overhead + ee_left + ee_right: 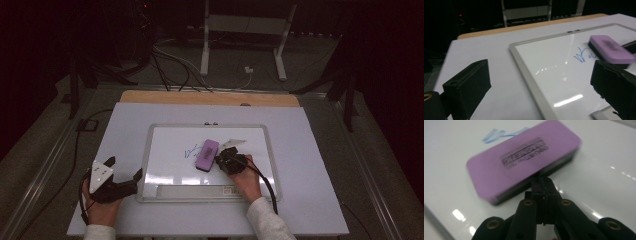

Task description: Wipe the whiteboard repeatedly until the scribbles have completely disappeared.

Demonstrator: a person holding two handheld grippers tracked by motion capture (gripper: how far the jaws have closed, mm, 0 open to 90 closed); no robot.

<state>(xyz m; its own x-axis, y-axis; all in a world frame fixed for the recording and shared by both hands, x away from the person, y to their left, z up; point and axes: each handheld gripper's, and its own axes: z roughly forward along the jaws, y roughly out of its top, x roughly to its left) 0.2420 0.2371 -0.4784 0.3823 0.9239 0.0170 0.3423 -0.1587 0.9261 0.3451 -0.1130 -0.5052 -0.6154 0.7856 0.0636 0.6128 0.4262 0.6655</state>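
Left of the whiteboard (260, 172), the left gripper (124, 175) rests on the white tabletop (310, 210), jaws spread and empty. On the whiteboard, the purple eraser (206, 154) lies just right of the blue scribble (190, 151). The right gripper view shows the eraser's printed label; there the right gripper (541, 182) has its jaws pressed together against the eraser's edge.

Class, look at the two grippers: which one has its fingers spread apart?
The left gripper, beside the whiteboard; its fingers stand wide with nothing between. The right gripper is shut against the purple eraser.
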